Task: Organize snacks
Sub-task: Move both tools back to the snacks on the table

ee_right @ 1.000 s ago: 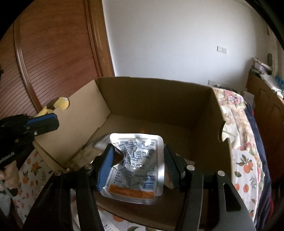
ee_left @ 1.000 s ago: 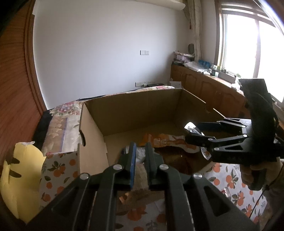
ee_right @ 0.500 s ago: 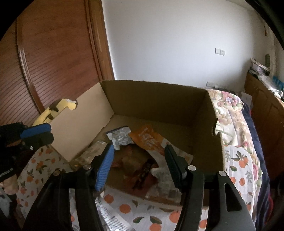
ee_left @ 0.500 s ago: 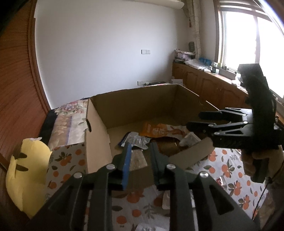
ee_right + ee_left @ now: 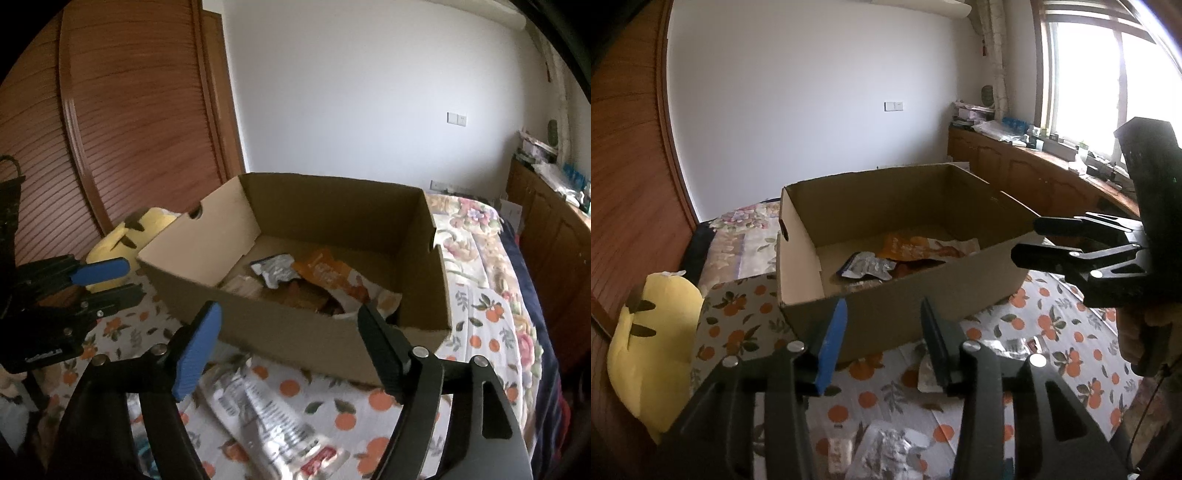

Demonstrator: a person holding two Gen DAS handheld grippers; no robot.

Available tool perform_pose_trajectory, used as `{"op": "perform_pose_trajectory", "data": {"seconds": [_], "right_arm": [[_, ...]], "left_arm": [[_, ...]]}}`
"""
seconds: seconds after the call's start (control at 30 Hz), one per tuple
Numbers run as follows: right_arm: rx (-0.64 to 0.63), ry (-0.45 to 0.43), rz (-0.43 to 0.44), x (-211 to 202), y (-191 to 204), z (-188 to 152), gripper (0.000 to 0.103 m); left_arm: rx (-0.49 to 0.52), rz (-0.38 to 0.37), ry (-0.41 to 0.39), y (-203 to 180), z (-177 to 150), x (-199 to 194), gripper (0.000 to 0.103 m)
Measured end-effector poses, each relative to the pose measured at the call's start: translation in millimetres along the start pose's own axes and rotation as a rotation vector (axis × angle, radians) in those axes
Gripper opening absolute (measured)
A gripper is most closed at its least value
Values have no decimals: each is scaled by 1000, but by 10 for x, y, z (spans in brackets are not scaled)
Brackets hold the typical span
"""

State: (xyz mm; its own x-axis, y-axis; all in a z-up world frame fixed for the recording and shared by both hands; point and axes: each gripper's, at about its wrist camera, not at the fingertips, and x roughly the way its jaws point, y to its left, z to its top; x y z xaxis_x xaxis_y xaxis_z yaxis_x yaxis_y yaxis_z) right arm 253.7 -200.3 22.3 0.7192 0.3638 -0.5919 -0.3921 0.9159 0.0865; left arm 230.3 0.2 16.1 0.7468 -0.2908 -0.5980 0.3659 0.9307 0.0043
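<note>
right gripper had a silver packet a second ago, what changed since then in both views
The right gripper let the silver packet go into the cardboard box; the left gripper released its snack too. Both have pulled back over the orange-print sheet, jaws just opening, nothing between them. The box and yellow plush stayed put.

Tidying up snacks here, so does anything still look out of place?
Yes. Silver foil snack packets lie loose on the orange-print bedsheet in front of the brown cardboard box, while other packets are already inside.
</note>
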Motion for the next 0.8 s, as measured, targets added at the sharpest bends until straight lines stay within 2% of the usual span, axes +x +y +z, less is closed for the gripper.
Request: {"op": "perform_pose_trajectory", "data": {"seconds": [0.23, 0.37, 0.8], "right_arm": [[-13, 6, 9, -131, 128, -197, 87], [-16, 15, 18, -172, 169, -308, 89], [-18, 76, 43, -39, 241, -706, 89]], "left_arm": [[-9, -40, 8, -21, -163, -113, 50], [-16, -63, 23, -37, -293, -158, 60], [-28, -81, 162, -25, -842, 43, 63]]}}
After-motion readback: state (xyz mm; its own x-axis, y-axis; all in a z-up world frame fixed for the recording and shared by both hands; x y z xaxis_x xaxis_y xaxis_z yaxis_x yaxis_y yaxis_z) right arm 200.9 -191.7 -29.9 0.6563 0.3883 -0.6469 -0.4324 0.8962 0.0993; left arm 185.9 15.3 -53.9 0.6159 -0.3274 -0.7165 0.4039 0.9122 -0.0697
